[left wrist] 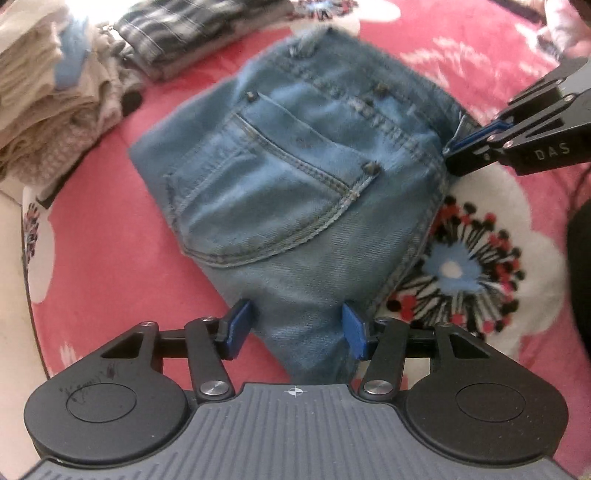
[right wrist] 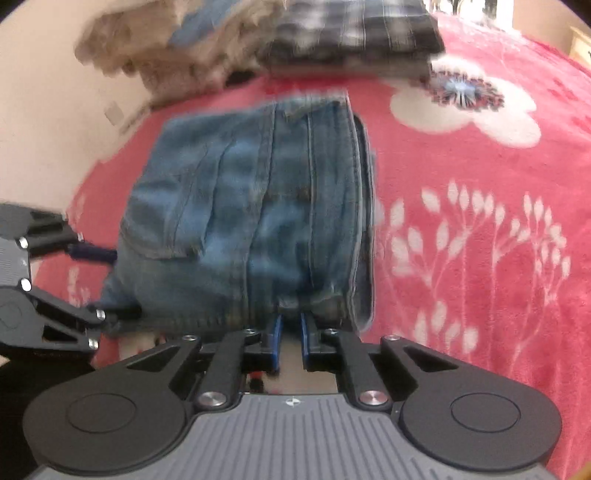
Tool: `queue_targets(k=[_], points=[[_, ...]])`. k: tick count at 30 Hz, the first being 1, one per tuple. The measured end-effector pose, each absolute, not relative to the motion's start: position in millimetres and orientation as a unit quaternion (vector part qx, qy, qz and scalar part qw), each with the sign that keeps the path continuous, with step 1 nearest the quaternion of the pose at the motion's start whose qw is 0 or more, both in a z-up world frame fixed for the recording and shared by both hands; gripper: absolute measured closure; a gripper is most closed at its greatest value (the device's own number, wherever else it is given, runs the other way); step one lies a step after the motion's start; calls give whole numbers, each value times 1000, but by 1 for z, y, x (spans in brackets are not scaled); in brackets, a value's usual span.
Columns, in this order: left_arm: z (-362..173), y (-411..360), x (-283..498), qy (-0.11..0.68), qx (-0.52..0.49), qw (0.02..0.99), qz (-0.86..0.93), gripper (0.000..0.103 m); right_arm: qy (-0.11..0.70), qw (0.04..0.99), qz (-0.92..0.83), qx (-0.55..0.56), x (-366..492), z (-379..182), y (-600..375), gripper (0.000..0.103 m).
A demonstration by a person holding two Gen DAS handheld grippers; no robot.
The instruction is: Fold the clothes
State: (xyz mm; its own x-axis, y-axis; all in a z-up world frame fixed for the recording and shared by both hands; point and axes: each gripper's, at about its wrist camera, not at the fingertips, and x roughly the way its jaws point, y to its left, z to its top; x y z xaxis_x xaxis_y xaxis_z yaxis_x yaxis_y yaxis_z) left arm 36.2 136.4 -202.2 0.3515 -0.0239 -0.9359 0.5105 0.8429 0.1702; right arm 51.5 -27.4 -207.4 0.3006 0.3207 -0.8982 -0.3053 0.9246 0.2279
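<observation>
Folded blue jeans [left wrist: 295, 177] lie on a pink floral blanket [left wrist: 103, 266], back pocket up. My left gripper [left wrist: 297, 328] grips their narrow near end, a blue pad pressing the thick fold from each side. My right gripper [left wrist: 452, 147] comes in from the right and pinches the jeans' side edge by the waistband. In the right wrist view the jeans [right wrist: 258, 206] fill the middle. There the right gripper [right wrist: 291, 325] is shut on their near hem, and the left gripper [right wrist: 99, 284] clasps their left corner.
A stack of beige folded clothes [left wrist: 44, 96] and a folded plaid garment [left wrist: 177, 33] sit at the blanket's far edge. The same plaid garment [right wrist: 351, 33] and beige stack [right wrist: 166, 55] appear beyond the jeans. The blanket's edge [left wrist: 33, 258] runs along the left.
</observation>
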Motion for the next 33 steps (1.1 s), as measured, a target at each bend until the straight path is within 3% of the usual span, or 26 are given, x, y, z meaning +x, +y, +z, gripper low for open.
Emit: queue_targets(k=[8, 15, 24, 33], points=[[-198, 144, 38, 548, 220, 786, -183, 46, 552, 813, 175, 61, 40, -184, -58, 88], [-182, 149, 22, 541, 228, 788, -183, 47, 465, 855, 188, 132, 53, -136, -95, 84], [-174, 146, 13, 513, 261, 795, -191, 48, 490, 840, 191, 132, 108, -165, -74, 82], [-180, 148, 13, 505, 268, 795, -205, 50, 513, 808, 205, 203, 129, -185, -83, 82]])
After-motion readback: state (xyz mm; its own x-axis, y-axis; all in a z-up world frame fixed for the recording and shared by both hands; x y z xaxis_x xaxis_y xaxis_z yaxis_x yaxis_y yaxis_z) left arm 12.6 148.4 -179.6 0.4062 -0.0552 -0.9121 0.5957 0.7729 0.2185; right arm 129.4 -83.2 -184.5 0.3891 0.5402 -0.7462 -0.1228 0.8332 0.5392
